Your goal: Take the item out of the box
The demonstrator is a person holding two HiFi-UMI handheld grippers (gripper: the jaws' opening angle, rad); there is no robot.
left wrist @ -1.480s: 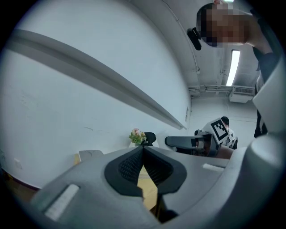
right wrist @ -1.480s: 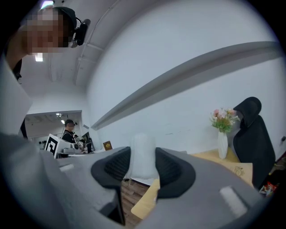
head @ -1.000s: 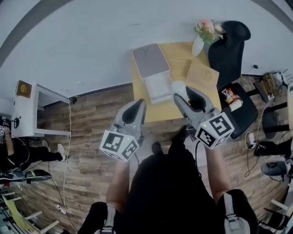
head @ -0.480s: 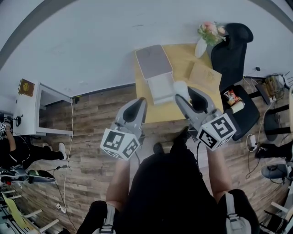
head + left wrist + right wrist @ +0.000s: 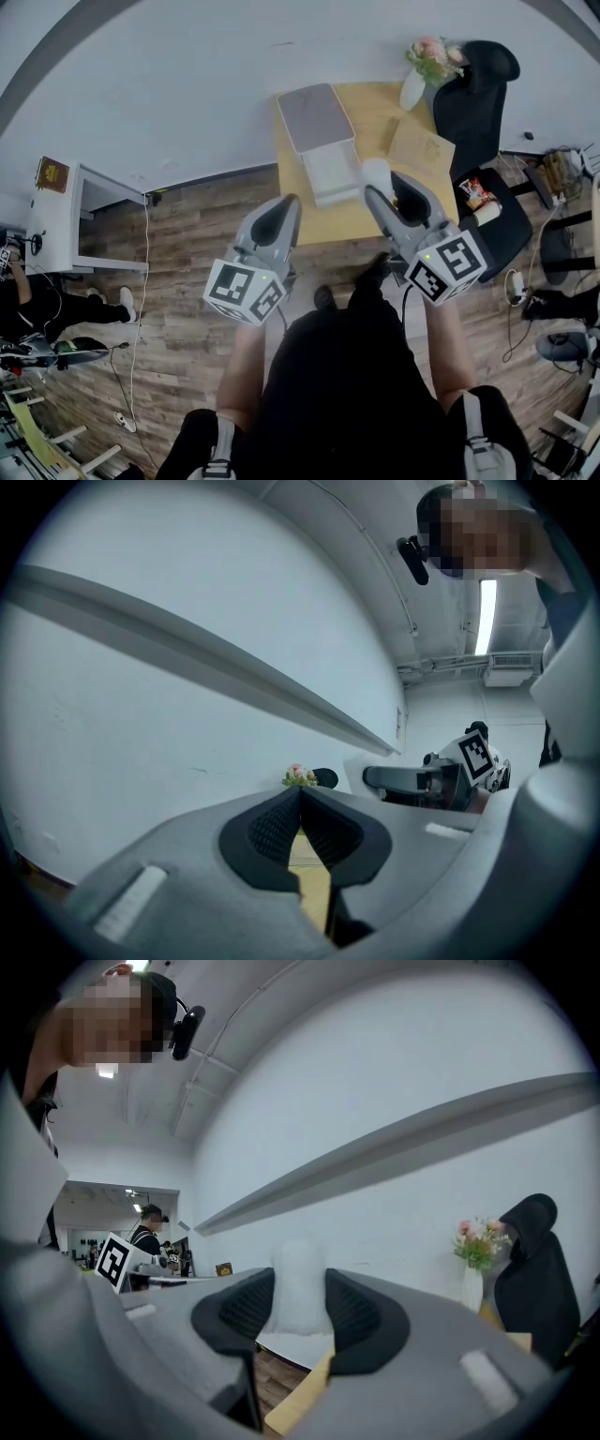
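R tool (image 5: pixel 386 187) clamped wide on the white item (image 5: pixel 300 1274). The item is out of the box (image 5: pixel 330 176), just beside it, above the surface (image 5: pixel 370 108). L tool (image 5: pixel 300 803) closed, empty, short of the surface. Prob best: lower it level onto bare wood, clear of box & vase (image 5: pixel 412 91), and release only once it rests.

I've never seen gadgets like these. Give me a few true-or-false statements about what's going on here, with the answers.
1. The right gripper is clamped on a white item. True.
2. The left gripper holds something too. False: its jaws are together with nothing between them.
3. The box on the table is closed. False: its lid is flipped open.
4. A vase of flowers stands on the table. True.
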